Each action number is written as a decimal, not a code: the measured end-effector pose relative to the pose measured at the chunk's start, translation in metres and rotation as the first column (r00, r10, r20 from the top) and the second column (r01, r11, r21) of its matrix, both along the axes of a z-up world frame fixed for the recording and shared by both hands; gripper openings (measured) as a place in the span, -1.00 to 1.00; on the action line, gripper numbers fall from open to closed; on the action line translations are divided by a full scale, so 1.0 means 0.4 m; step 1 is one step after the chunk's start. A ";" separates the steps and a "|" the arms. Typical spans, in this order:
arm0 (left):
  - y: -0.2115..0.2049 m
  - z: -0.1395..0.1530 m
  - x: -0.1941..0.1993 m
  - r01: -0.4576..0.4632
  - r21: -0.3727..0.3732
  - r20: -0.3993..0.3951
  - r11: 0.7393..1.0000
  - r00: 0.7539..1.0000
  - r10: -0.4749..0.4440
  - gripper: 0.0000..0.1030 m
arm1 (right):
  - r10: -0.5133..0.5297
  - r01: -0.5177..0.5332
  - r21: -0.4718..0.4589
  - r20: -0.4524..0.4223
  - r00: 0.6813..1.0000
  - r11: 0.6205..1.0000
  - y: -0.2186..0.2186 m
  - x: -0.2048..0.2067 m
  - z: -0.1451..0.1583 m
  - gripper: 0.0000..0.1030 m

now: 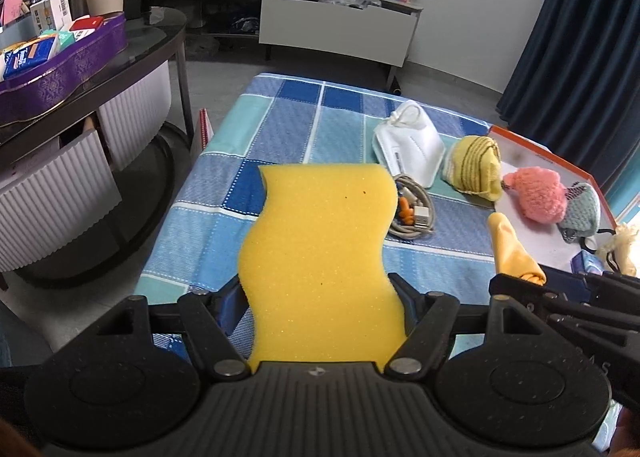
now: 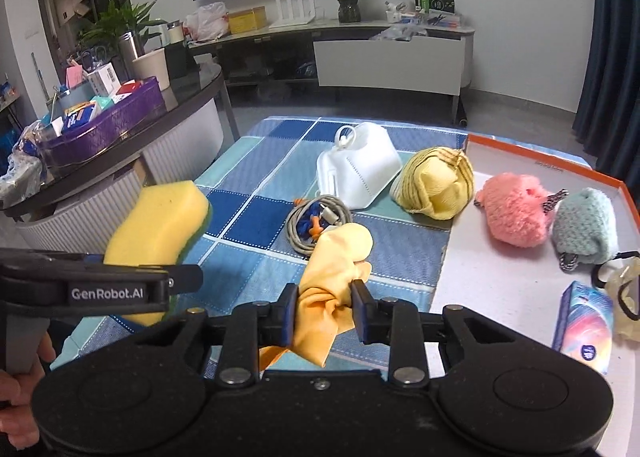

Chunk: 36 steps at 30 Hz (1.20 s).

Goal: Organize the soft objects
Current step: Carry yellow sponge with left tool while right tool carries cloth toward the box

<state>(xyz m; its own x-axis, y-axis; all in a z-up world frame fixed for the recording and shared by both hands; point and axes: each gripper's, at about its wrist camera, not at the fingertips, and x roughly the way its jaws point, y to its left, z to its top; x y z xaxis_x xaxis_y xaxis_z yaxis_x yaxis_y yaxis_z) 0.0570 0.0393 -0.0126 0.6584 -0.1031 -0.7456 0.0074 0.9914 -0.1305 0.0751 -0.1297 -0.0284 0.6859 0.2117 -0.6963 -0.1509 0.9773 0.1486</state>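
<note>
The left gripper [image 1: 322, 289] holds a yellow sponge [image 1: 320, 257] between its two jaws; the pads press on the narrow waist of its wavy outline, and most of the sponge sticks out forward, above the blue checked cloth [image 1: 280, 129] that covers the table. The right gripper [image 2: 325, 307] is closed on a crumpled yellow cloth [image 2: 334, 269]; the bunched lower part sits between the pads, and the rounded free end stands out in front, over a coiled grey cable [image 2: 316, 223] that lies on the checked cloth. Both grippers are close together, the left one just at the left side of the right one. Behind the cable lies a white face mask [image 2: 360, 171], and just beside it a yellow knitted piece [image 2: 438, 185], which reaches the left edge of a flat tray with an orange rim [image 2: 532, 159]. In the tray rest a pink fluffy pouch [image 2: 512, 213] and a light blue knitted pouch [image 2: 584, 225], near each other, and nearer to the grippers a small colourful packet [image 2: 586, 325]. The near left part of the tray floor is bare. The left part of the checked cloth is also bare, up to its edge, where a dark round table [image 1: 152, 29] stands close.
</note>
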 end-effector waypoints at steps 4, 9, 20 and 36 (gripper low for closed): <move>-0.021 0.005 -0.015 0.019 0.006 0.007 1.000 1.000 -0.019 0.43 | -0.014 0.014 0.008 0.018 1.000 1.000 -0.013 -0.019 0.016 -0.31; -0.032 0.012 -0.037 0.026 0.009 0.017 1.000 1.000 -0.026 0.43 | -0.026 0.026 0.006 0.040 0.999 1.000 -0.026 -0.050 0.033 -0.31; -0.057 0.026 -0.081 0.037 0.035 0.041 0.999 0.998 -0.038 0.43 | -0.049 0.048 0.014 0.069 0.996 0.999 -0.044 -0.109 0.055 -0.31; -0.103 0.047 -0.124 0.072 0.049 0.075 0.996 0.994 -0.076 0.43 | -0.089 0.087 0.026 0.106 0.990 0.996 -0.084 -0.171 0.080 -0.31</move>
<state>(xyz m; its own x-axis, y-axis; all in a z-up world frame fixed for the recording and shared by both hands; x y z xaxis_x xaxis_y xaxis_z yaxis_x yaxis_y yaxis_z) 0.0075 -0.0018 0.0060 0.7056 -0.1203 -0.6983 0.0894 0.9927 -0.0806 0.0067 -0.1634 0.0034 0.7731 0.1610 -0.6135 -0.0803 0.9843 0.1571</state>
